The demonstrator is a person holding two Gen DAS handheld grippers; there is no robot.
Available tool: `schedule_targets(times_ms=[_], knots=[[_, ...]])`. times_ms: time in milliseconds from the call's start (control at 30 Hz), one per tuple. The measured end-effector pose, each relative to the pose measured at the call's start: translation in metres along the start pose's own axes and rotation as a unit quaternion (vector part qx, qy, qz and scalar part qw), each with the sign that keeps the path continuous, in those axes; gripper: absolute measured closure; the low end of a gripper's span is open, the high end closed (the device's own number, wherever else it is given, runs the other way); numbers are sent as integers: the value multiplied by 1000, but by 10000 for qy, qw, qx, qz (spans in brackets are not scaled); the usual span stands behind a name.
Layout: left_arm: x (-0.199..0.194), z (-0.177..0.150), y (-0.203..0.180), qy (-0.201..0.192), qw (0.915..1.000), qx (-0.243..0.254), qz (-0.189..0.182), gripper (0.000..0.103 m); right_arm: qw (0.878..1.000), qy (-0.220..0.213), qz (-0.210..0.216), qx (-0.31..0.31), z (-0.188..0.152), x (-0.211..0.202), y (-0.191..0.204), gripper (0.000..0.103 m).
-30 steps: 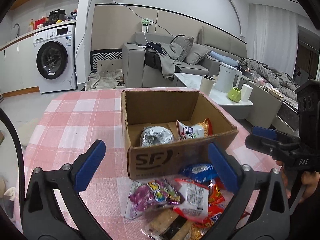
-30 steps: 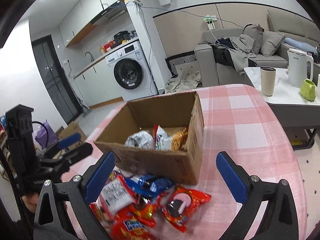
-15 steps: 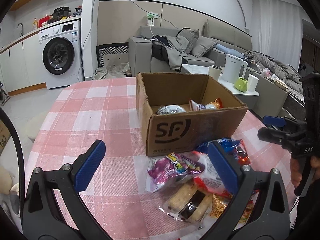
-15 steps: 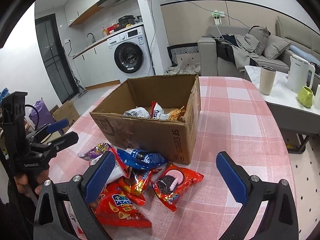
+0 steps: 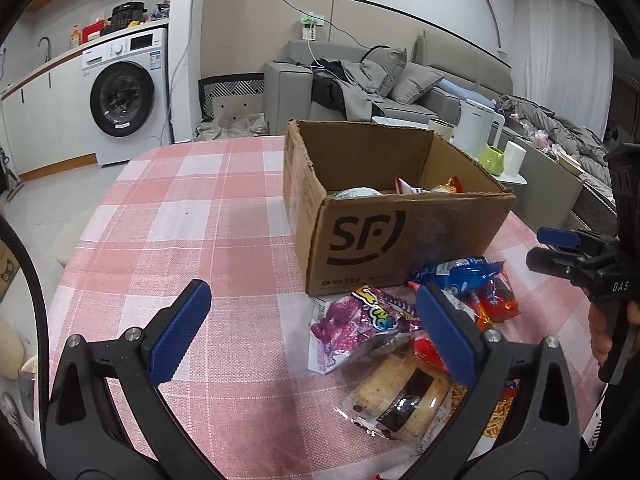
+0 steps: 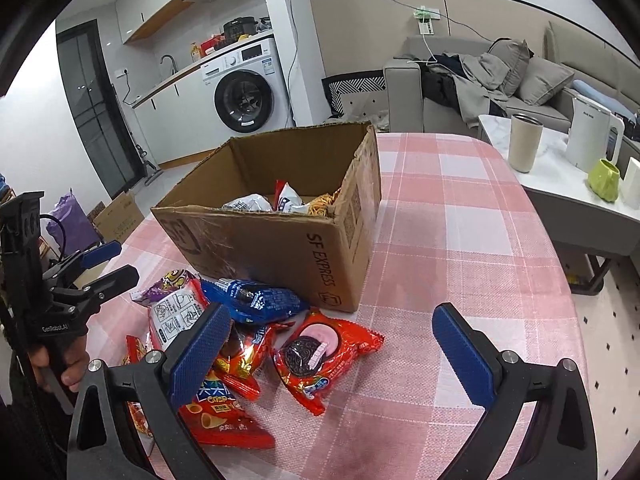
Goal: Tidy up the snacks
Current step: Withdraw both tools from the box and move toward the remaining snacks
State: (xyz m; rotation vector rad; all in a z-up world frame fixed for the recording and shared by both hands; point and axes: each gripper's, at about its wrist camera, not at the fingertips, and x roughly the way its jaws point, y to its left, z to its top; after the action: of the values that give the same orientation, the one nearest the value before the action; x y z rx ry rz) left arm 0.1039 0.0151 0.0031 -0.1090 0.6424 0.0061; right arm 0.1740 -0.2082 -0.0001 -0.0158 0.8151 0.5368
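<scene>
Left claw (image 5: 316,332): we see it spread wide, holding nothing, above the table (image 5: 192,216).
Purple packet (image 5: 360,320): lies on the table between our left claw's fingers, nearer the right one.
Box (image 5: 400,216): beyond the packets.
Right claw (image 6: 328,344): spread wide, empty; red cookie packet (image 6: 320,354) lies between its fingers.

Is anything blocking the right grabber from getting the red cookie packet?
Nothing visible does. The red cookie packet lies on top at the pile's edge, just ahead of the open right gripper, with only bare tablecloth around its near side.
</scene>
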Motion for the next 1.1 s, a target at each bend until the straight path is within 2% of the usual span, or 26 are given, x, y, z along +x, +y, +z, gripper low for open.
schedule_targets(times_ms=[233, 600, 1100], knots=[[8, -1, 7, 88, 9999, -82, 68, 1, 9994, 227, -248, 84, -8, 22, -9, 0], [29, -7, 14, 356, 9991, -119, 187, 1, 9985, 477, -247, 40, -14, 42, -14, 0], [40, -10, 12, 488, 9986, -214, -26, 1, 9967, 751, -311, -62, -21, 62, -10, 0]])
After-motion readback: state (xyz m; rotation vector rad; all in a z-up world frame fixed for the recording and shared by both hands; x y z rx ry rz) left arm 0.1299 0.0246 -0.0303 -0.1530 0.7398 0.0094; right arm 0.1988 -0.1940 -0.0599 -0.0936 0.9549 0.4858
